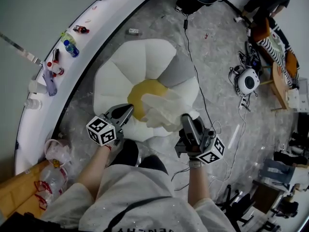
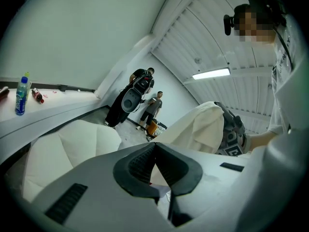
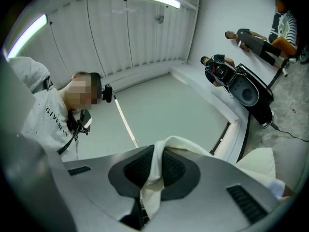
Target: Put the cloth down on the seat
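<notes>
My right claw (image 1: 186,121) pinches an edge of the cream cloth (image 1: 161,111), seemingly light, soft and limp above the flower-shaped seat (image 1: 145,62), so an edge hold suffices; my left claw (image 1: 128,110) is closed, empty.

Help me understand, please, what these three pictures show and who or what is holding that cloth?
There is no robot here. A person wears a camera on the head and holds a two-jaw gripper in each hand. The head view looks steeply down on both. The other two views ride on the grippers and look along their jaws. On the floor sits a flower-shaped seat with white petals, one grey petal and a yellow centre. The right gripper is shut on a cream cloth, held over the seat. The left gripper has its jaws together with nothing between them. The marker cubes are parts of the grippers.
</notes>
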{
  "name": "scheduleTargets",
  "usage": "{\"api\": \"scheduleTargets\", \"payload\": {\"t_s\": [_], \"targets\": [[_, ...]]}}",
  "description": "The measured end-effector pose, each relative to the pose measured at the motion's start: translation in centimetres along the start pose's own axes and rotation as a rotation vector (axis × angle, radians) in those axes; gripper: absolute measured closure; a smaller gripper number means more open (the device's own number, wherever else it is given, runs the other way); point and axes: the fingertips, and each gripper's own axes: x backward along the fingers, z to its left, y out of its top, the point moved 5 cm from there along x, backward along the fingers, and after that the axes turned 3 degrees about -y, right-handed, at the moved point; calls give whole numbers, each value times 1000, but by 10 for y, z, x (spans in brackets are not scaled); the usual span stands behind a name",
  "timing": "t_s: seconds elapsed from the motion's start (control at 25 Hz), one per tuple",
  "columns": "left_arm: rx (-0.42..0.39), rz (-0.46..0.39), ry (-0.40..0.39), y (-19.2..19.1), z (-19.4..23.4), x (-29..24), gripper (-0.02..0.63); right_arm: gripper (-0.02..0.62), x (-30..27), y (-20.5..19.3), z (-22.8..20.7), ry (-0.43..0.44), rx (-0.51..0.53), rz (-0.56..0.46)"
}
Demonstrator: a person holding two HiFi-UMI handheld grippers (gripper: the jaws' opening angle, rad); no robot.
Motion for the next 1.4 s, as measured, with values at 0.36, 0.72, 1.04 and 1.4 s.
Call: {"api": "scheduleTargets", "payload": {"t_s": [0.36,0.72,1.04,1.4], "targets": [[15,-30,46,2,27,9,592,558,-36,-11,-19,37,-22,22],[76,-18,91,-43,53,-10,592,558,-30,-67,-101,-65,-113,75],[75,-37,101,-73,91,-64,592,558,-15,-109,-176,-124,-179,91],[109,-43,127,-108,116,-88,592,558,1,-153,-230,-145,-213,145]]}}
